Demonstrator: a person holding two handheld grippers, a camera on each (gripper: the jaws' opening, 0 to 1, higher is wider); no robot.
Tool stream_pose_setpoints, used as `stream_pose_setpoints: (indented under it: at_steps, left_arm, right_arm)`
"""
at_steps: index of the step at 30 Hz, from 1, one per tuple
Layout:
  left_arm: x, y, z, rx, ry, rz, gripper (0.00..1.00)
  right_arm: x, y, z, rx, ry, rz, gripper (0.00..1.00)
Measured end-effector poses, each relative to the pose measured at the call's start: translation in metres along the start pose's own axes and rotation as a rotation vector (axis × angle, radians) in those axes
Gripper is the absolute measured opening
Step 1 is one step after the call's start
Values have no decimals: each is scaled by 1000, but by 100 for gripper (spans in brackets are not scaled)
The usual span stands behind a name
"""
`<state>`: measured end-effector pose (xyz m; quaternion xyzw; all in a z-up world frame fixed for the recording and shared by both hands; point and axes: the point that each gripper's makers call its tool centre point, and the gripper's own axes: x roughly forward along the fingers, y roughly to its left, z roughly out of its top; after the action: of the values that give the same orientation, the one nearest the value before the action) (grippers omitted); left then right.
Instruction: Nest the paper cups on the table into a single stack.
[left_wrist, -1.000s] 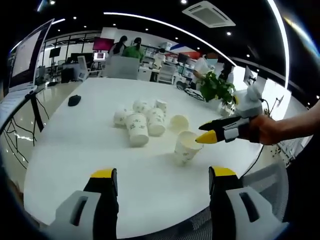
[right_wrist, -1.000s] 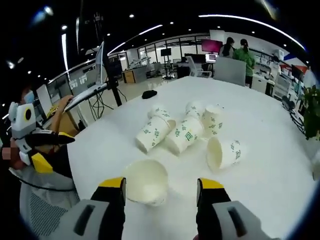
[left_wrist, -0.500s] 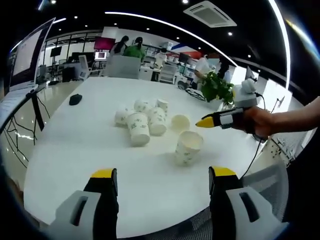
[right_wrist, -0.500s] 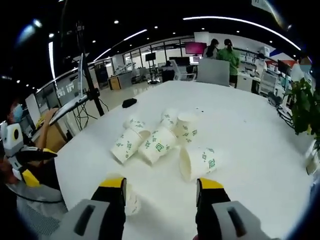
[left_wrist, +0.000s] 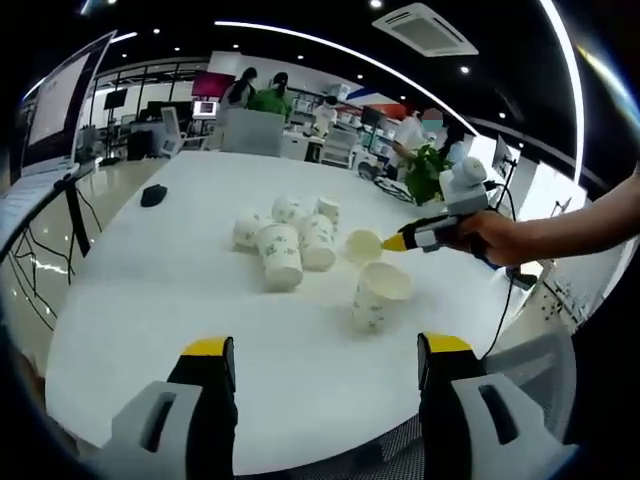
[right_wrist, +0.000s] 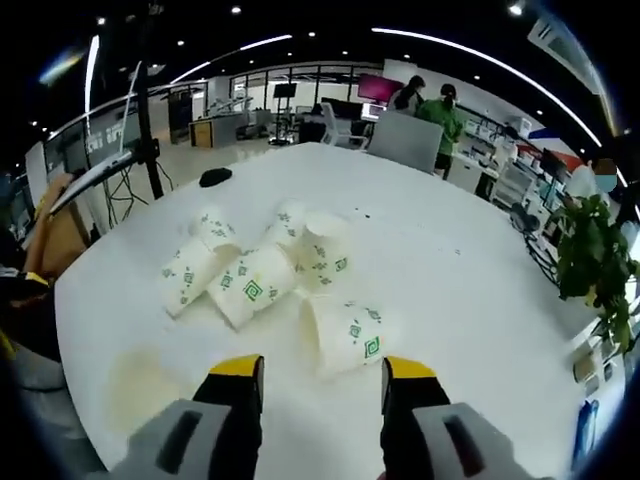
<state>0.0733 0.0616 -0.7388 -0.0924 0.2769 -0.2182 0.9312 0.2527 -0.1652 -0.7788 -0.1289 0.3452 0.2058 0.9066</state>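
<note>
Nothing nested yet: white green-printed paper cups (right_wrist: 250, 290) lie scattered mid-bench (left_wrist: 150, 300). My right hand-held gripper (right_wrist: 322, 372) and left hand-held gripper (left_wrist: 322, 350) both gape empty.

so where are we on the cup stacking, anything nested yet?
Nothing looks stacked: one cup stands upright and alone near the table edge, the rest lie in a loose cluster on their sides. In hand: the right gripper, open and empty, points at a lone tipped cup; the left gripper is open and empty too. Left: every cup needs nesting.
</note>
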Motion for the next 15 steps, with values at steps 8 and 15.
stream_pose_setpoints:
  at_steps: [8,15]
  left_arm:
    - [1,0,-2,-3,10,2,72]
    - [0,2,-2,-11,9,12,72]
  right_arm:
    - [18,-1,-5,36,39,-10,35]
    - [26,-14,-9,72,62,-43,25]
